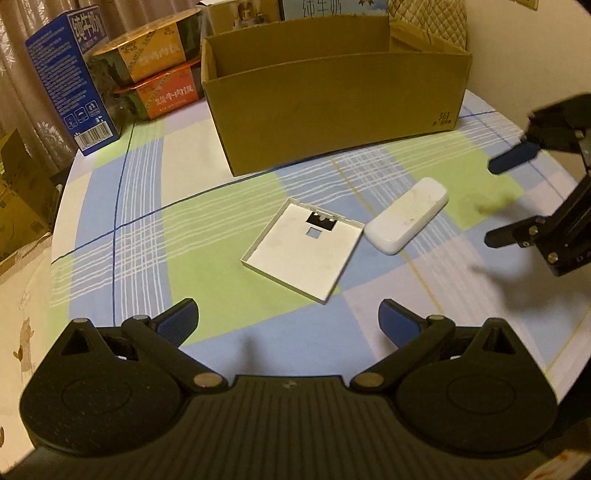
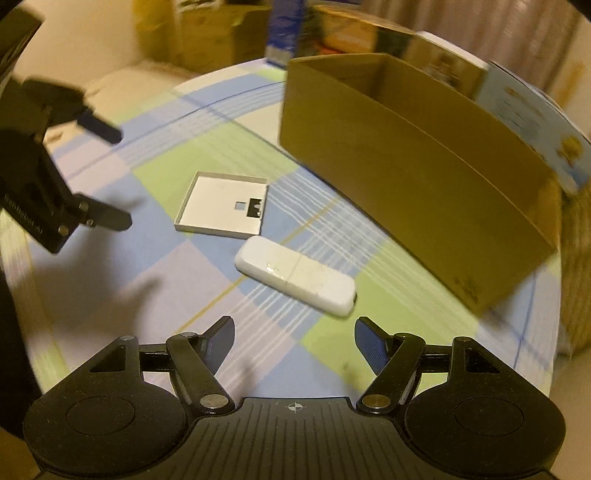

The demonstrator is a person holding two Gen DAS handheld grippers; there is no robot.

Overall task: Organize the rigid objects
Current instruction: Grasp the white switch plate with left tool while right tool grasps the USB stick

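A flat white square plastic cover (image 1: 303,251) with a cut-out lies on the checked tablecloth, and a white oblong device (image 1: 406,216) lies just right of it. Both also show in the right wrist view, the cover (image 2: 221,206) and the device (image 2: 295,275). An open cardboard box (image 1: 332,107) stands behind them; it shows in the right wrist view too (image 2: 424,206). My left gripper (image 1: 288,321) is open and empty, just short of the cover. My right gripper (image 2: 295,339) is open and empty, just short of the device. Each gripper appears in the other's view, the right one (image 1: 495,199) and the left one (image 2: 122,177).
A blue carton (image 1: 70,81) and two stacked round tins (image 1: 151,74) stand at the table's back left. More boxes and a quilted bag (image 1: 428,22) stand behind the cardboard box. The round table's edge (image 1: 59,206) curves close on the left, with cartons (image 1: 22,206) on the floor beyond.
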